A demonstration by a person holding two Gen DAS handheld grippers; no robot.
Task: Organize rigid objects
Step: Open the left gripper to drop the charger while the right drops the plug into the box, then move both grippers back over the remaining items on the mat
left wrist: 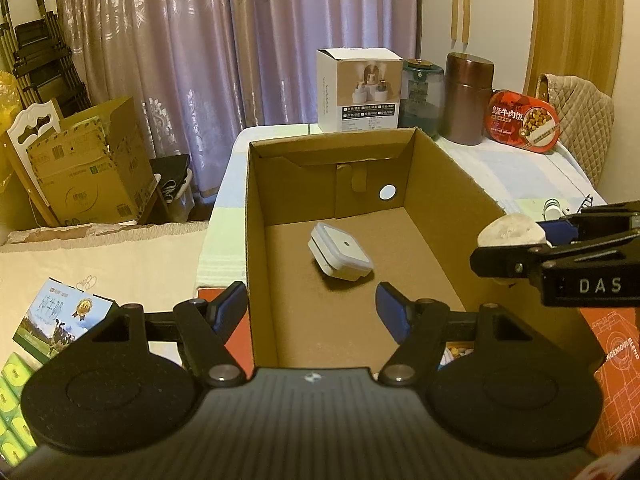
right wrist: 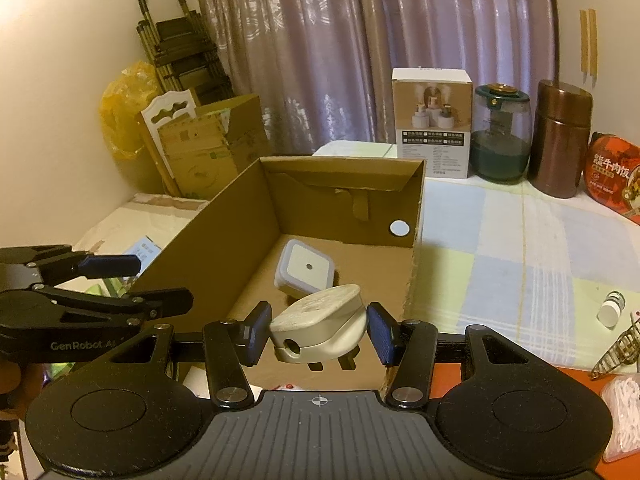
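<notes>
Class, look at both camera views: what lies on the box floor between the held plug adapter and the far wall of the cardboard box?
One thing: a square white night light lies on the cardboard box floor, beyond the plug adapter in the right gripper. The right wrist view shows it best.

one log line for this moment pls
right gripper: shut on white plug, above cardboard box | left gripper: open, empty | in box: square night light

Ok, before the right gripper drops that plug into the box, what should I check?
1. Right gripper clamped on white plug: ok.
2. Plug over the cardboard box opening: ok, near the front wall.
3. Landing spot beside the square white device: ok, bare floor in front of it.
4. Left gripper out of the way: not ok, empty but hanging over the box front.
5. Plug prongs pointing down: ok.
</notes>
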